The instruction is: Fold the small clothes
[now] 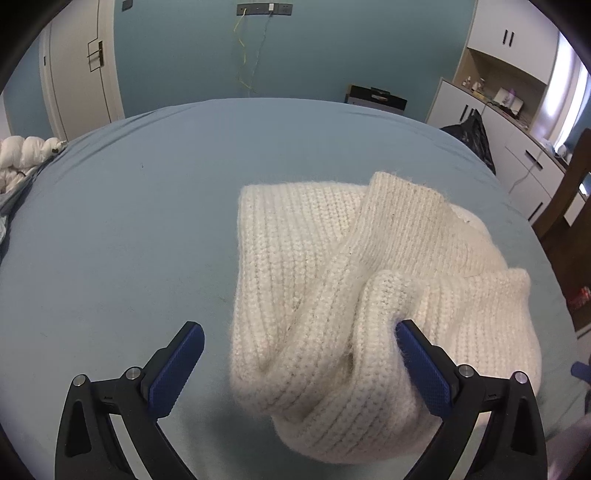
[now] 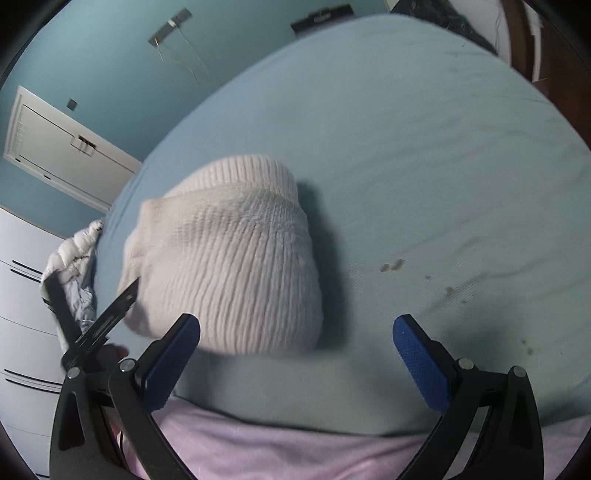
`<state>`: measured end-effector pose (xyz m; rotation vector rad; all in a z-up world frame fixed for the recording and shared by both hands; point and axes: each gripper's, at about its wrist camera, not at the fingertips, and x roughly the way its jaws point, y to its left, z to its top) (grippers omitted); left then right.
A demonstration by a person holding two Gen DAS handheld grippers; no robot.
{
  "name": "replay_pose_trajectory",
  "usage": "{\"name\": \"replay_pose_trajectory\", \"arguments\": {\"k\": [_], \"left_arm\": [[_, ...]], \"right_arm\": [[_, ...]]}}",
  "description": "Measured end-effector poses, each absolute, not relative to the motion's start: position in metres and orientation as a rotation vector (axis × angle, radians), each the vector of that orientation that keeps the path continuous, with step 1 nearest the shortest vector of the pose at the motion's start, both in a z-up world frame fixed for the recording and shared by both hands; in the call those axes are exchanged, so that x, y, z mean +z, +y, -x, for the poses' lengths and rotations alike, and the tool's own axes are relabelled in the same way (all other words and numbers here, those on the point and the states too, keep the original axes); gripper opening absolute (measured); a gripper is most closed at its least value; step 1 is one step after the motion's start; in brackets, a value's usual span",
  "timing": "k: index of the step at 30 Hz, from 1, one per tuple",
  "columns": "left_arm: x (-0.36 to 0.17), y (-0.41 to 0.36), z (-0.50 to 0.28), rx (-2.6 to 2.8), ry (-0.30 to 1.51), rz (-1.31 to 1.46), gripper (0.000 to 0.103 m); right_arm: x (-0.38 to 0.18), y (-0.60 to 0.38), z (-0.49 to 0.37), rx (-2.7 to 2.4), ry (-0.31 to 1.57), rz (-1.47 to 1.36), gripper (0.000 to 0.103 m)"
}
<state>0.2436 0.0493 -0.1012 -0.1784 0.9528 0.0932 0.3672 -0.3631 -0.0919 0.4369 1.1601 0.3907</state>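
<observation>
Sweater (image 1: 332, 295) lies bunched on the bed (image 1: 147, 221), right between the wide-open left tool (image 1: 299, 354). The right tool (image 2: 295, 350), also wide open, hangs just behind it.

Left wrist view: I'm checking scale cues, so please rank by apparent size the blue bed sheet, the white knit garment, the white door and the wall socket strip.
1. Blue bed sheet
2. White knit garment
3. White door, though its distance makes this unsure
4. Wall socket strip

Left gripper (image 1: 299, 363) jaws spread wide, right pad (image 1: 421, 369) pressed into knit. Right gripper (image 2: 297, 356) jaws spread wide, pads bare, nothing between.
</observation>
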Motion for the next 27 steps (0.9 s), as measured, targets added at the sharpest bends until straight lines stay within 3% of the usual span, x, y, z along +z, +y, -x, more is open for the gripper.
{"name": "replay_pose_trajectory", "arguments": {"k": [7,12,27], "left_arm": [[-0.067,0.055,-0.245,0.122,0.937,0.176,0.103],[-0.035,0.072,-0.237,0.198,0.855,0.129,0.103],[-0.062,0.081,-0.249,0.193,0.954,0.084,0.103]], "right_arm": [[-0.133,-0.383,-0.412,0.460,1.211,-0.683,0.102],[-0.145,-0.355,-0.433,0.498,1.237,-0.712,0.102],[-0.159,-0.352,-0.464,0.653,1.251,-0.831,0.102]]}}
